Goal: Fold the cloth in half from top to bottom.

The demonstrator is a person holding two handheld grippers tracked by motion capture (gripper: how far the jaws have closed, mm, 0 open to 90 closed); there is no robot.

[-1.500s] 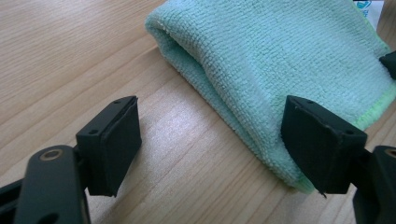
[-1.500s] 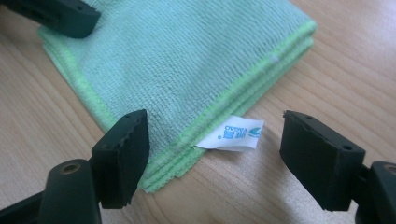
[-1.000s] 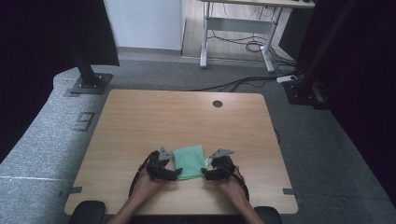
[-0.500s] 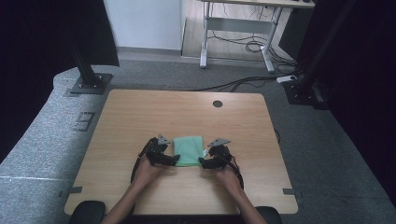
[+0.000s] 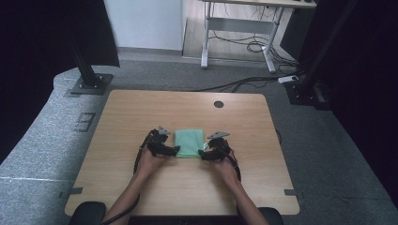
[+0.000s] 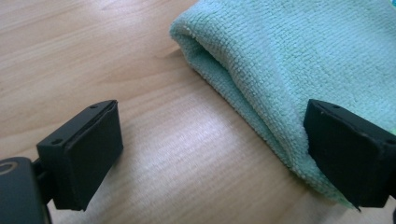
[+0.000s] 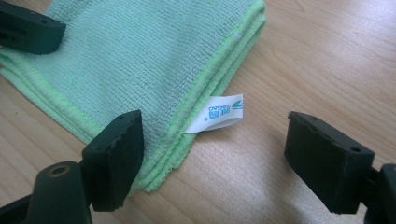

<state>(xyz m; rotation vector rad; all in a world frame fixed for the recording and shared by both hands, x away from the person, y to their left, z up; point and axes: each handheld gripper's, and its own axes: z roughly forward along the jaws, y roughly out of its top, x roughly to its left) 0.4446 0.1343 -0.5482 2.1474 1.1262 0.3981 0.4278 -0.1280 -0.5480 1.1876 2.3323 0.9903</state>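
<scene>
High view: folded green cloth (image 5: 189,142) lay on table (image 5: 141,108) center. Left claw (image 5: 175,151) at cloth's 8 o'clock, right claw (image 5: 202,153) at 4 o'clock, both apart, gripping nothing.

free: bare table (image 5: 141,112) ahead of and outward from each hand-held gripper | obstacle: folded green cloth (image 5: 189,142) between left hand-held gripper (image 5: 174,151) and right hand-held gripper (image 5: 202,154), touching both inner jaws | cloth's white tag (image 7: 218,115) lies in the right gap

Black tongs (image 5: 177,150) with square pads, grey triangular top plates, trailing black cables; bare forearms.
</scene>
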